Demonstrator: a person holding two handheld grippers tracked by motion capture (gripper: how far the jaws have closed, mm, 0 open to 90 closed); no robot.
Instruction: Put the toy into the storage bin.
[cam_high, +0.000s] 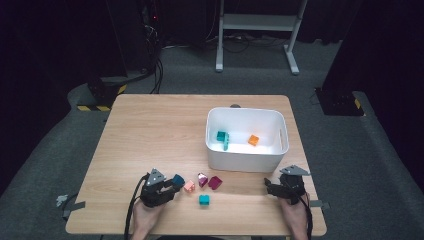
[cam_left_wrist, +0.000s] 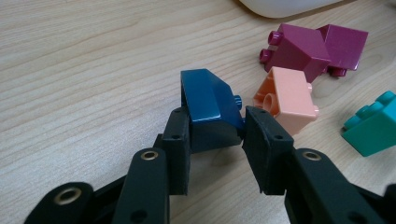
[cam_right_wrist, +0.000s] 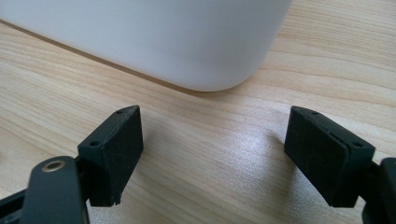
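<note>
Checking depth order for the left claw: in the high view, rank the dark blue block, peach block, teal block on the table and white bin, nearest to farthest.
1. Dark blue block, between the left claw jaws.
2. Peach block, just right of it.
3. Teal block, farther right, nearer the person.
4. White bin, farthest, up right.

A: What is crowding the left gripper (cam_high: 172, 184)?
B: A peach block (cam_left_wrist: 286, 98) is sitting just beside the dark blue block (cam_left_wrist: 208, 95) between its jaws, two magenta blocks (cam_left_wrist: 315, 46) are lying behind that, and a teal block (cam_left_wrist: 373, 126) is lying off to one side.

A: And the right gripper (cam_right_wrist: 212, 154)?
B: Bare table (cam_right_wrist: 210, 163) is lying between its wide jaws; the white bin (cam_right_wrist: 154, 37) is standing as a wall ahead.

A: Any open room?
B: The table's far left half (cam_high: 150, 125) is lying open.
</note>
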